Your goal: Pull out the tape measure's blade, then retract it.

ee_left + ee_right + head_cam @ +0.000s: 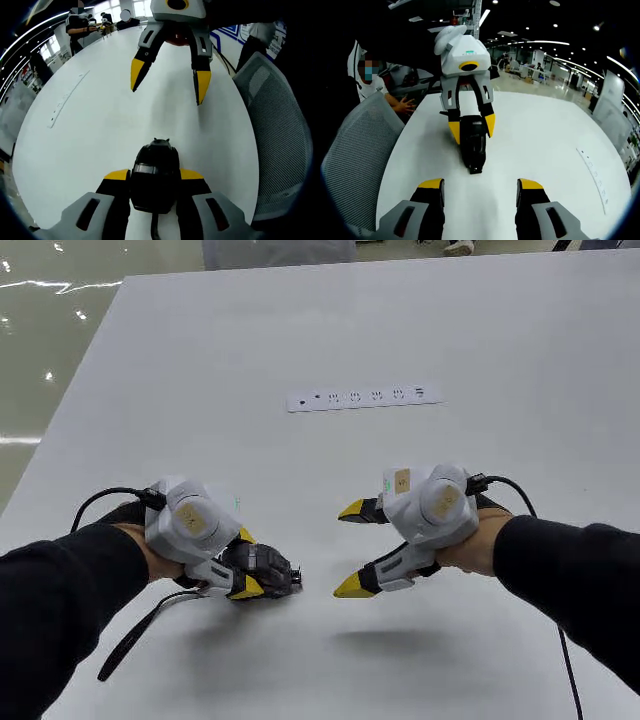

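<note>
Left fingers (116, 175): clamped on either side of the tape measure (156, 165), a black case.
Right fingers (431, 183): spread apart, nothing between them.
Left gripper (247, 562): well apart from the power strip (363, 397), on its near side and to its left.
Right gripper (351, 548): also on the strip's near side, roughly in line with it, tips pointing at the left gripper.
Tape measure (268, 568): held low over the table (200, 360), near side of the strip and left of it. Contact with the table cannot be told.
Black strap (135, 635): trails from the left gripper, away from the strip.
Power strip: white, flat on the table.
</note>
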Tool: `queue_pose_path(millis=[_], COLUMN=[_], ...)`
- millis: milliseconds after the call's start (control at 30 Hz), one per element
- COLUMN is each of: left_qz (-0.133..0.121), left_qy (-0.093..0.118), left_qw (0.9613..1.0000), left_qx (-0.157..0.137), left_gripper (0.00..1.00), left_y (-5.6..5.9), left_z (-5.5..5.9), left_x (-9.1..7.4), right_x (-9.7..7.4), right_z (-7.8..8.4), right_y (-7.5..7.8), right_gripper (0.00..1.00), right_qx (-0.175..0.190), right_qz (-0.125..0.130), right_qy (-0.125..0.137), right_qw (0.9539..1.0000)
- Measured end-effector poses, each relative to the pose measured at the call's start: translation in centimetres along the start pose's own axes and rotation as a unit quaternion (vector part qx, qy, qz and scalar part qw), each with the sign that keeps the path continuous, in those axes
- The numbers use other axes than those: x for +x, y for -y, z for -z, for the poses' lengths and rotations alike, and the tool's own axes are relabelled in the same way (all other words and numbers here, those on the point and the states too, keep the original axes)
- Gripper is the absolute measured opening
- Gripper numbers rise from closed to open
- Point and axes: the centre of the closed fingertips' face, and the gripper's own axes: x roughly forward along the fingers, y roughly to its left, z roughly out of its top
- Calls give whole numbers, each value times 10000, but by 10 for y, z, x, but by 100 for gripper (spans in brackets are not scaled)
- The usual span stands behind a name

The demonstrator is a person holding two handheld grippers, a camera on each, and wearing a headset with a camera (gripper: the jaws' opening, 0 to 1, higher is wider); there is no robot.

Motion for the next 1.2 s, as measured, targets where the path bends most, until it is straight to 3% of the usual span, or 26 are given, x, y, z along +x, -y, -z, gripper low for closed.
queue_pose_path(millis=[133,567,1200], left_qz=[-24,74,89], left_qy=[4,143,149], left_qw=[10000,9998,9998], left_qx=[-25,80,47], left_gripper=[29,29,29], left_y=[0,1,1], left_z=[1,1,1], left_x=[0,0,2], right_x=[13,48,68], right_z=[0,4,4], right_y=[-4,-5,-10], right_gripper=[44,31,10], right_qx=[-54,-146,-155], right_qz=[-108,-373,-557], right_qy=[-78,-361,-481], right_qw=[9999,9985,9972])
